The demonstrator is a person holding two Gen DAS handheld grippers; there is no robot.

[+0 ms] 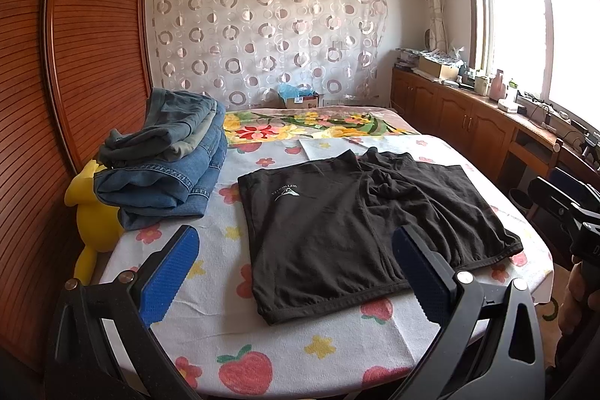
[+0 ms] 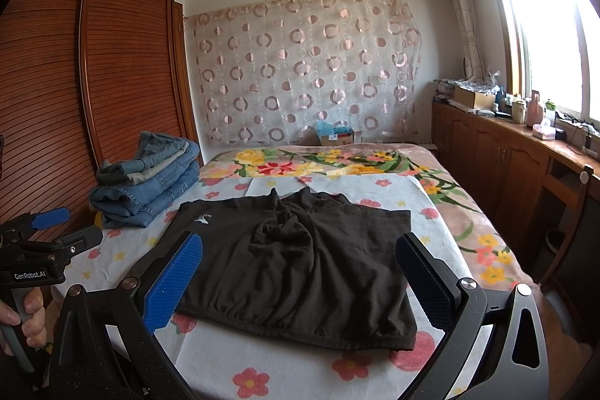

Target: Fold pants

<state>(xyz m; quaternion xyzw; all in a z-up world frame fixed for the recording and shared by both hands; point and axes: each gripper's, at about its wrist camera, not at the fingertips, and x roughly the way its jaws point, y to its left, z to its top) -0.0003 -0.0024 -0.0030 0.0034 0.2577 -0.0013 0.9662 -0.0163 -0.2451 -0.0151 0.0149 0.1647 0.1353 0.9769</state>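
Black pants (image 1: 356, 223) with a small white logo lie spread flat on the flowered bed sheet (image 1: 232, 336), waistband towards me. They also show in the right wrist view (image 2: 300, 272). My left gripper (image 1: 296, 272) is open and empty, held above the near edge of the pants. My right gripper (image 2: 300, 280) is open and empty, also above the near edge. The left gripper shows at the left of the right wrist view (image 2: 56, 227), the right gripper's body at the right edge of the left wrist view (image 1: 570, 212).
A stack of folded jeans (image 1: 165, 156) sits at the bed's left, next to a yellow plush toy (image 1: 93, 212) and a wooden wardrobe (image 1: 75, 62). Wooden cabinets (image 1: 468, 115) with clutter run along the right under the window. A cardboard box (image 2: 333, 137) stands beyond the bed.
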